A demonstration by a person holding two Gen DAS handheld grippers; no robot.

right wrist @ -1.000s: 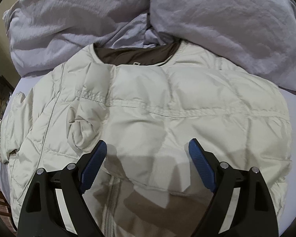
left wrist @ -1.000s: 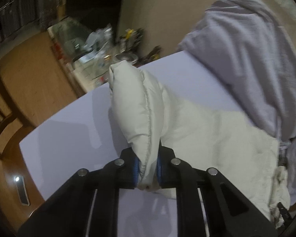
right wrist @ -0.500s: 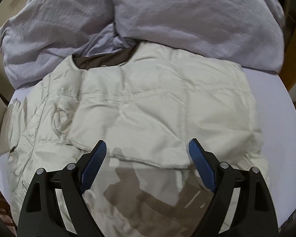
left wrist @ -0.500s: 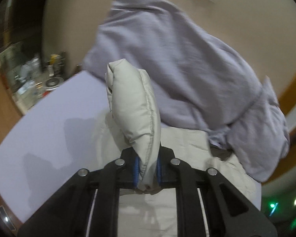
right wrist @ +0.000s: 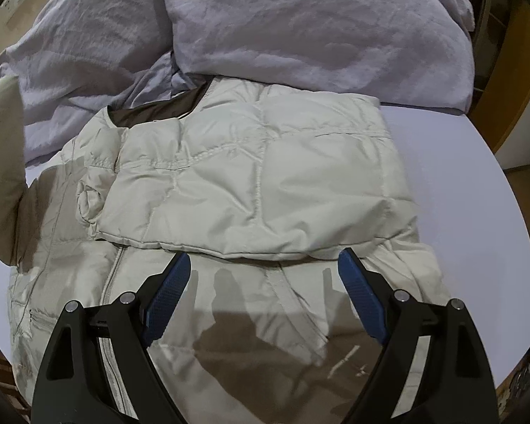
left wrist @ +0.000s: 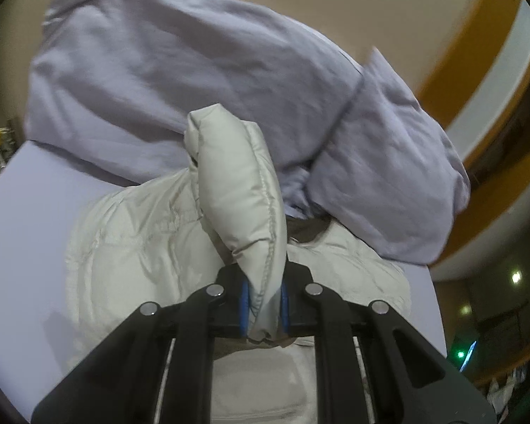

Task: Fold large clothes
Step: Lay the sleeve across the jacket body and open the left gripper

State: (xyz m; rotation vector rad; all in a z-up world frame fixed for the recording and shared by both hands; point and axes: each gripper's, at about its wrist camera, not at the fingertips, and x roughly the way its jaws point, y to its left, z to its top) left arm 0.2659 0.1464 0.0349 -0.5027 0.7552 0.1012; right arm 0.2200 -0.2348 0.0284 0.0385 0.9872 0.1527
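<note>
One sleeve (left wrist: 236,190) clamped, jacket (right wrist: 265,176) flat.

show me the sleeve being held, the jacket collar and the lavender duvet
sleeve (left wrist: 240,190), left wrist view, padded middle above the fingers
jacket collar (right wrist: 159,111), right wrist view, brown lining at the neck
lavender duvet (right wrist: 318,24), right wrist view, top of the heap behind the jacket

Two close downward wrist views, both over the jacket (right wrist: 251,176)

Rumpled lilac duvet (right wrist: 300,28) on lilac sheet (right wrist: 459,183)
</note>
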